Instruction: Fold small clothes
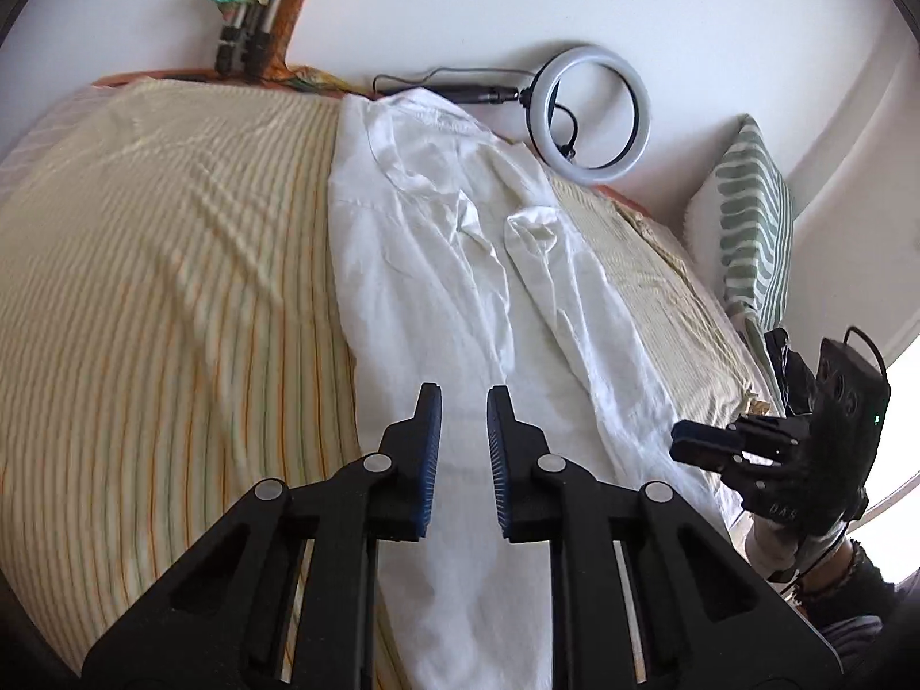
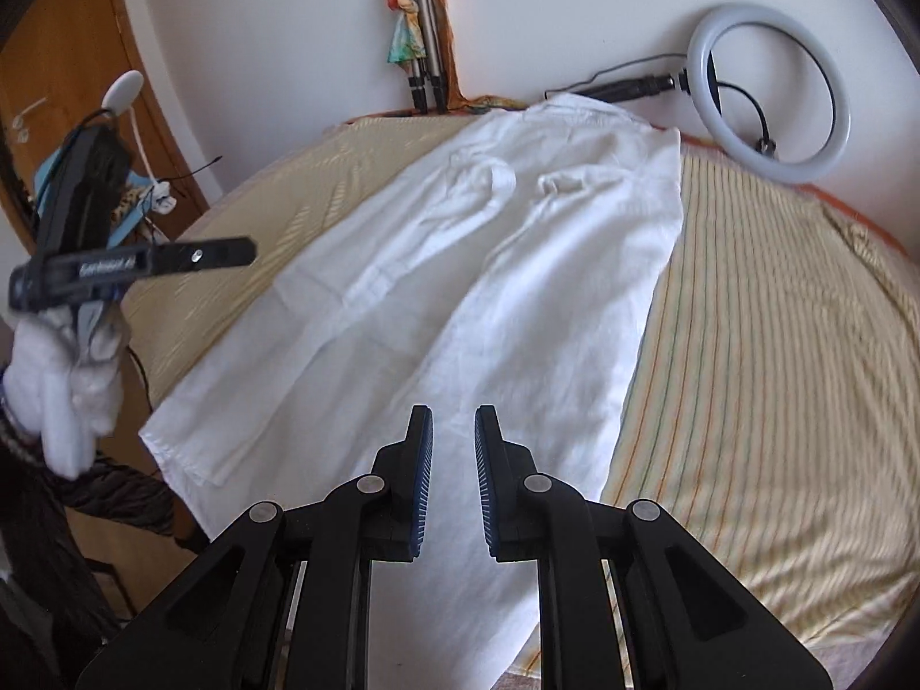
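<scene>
A white shirt (image 1: 437, 287) lies lengthwise on a bed with a yellow striped sheet (image 1: 161, 287), sleeves folded in over the body, collar at the far end near the wall. It also shows in the right wrist view (image 2: 489, 264). My left gripper (image 1: 463, 397) is open and empty, hovering above the shirt's near part. My right gripper (image 2: 453, 417) is open and empty above the shirt's hem end. The right gripper shows in the left wrist view (image 1: 690, 443) at the bed's right edge. The left gripper shows in the right wrist view (image 2: 241, 253) at the left.
A ring light (image 1: 598, 115) leans against the white wall behind the bed; it also appears in the right wrist view (image 2: 770, 92). A green-striped pillow (image 1: 747, 218) lies at the right. A folded tripod (image 2: 425, 57) stands at the wall. A wooden wardrobe (image 2: 69, 57) is at the left.
</scene>
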Demonstrator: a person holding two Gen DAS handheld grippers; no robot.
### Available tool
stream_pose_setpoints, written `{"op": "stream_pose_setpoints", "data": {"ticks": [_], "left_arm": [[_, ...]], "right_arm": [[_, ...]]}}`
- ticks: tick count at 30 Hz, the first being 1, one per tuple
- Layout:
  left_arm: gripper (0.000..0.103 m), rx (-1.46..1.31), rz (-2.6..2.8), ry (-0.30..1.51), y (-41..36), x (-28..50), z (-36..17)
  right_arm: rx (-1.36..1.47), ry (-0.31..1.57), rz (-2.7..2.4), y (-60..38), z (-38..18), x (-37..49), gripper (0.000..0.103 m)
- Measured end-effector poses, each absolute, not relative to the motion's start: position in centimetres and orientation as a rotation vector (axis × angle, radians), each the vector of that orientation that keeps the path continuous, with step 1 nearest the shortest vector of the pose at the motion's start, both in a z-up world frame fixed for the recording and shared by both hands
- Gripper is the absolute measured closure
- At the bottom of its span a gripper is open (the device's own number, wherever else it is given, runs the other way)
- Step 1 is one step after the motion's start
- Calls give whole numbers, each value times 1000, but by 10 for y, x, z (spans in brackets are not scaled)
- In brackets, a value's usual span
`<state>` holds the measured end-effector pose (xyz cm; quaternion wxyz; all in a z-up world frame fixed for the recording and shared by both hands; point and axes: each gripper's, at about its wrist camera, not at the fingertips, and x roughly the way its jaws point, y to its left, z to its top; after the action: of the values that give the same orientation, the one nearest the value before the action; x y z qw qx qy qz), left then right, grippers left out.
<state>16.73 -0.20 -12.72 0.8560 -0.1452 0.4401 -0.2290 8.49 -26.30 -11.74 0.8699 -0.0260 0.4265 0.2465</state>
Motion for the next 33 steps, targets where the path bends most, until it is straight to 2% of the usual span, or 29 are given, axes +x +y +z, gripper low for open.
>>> {"op": "stream_pose_setpoints", "data": {"ticks": [7,14,22,26,30,33], "left_arm": [[88,-185,-532,1054,-13,195,-157],[88,-149,-522,1045,-1,141,-165],[88,-87,-477,950,7,55,-160],[88,-107,-483,995,16,35,-156],[61,-251,-461,1022,34,31,-151],[61,-336,-454,1046,41,37,-153]], "right_arm": [[53,948,548,-274,-141,94,90],[77,962,579,-277,-148,70,90],[84,954,672,-286,-151,22,89],[62,957,718,-294,-146,-2,89],[167,906,646,-326,-132,-11,85],[245,926,567,-349,-138,-2,70]]}}
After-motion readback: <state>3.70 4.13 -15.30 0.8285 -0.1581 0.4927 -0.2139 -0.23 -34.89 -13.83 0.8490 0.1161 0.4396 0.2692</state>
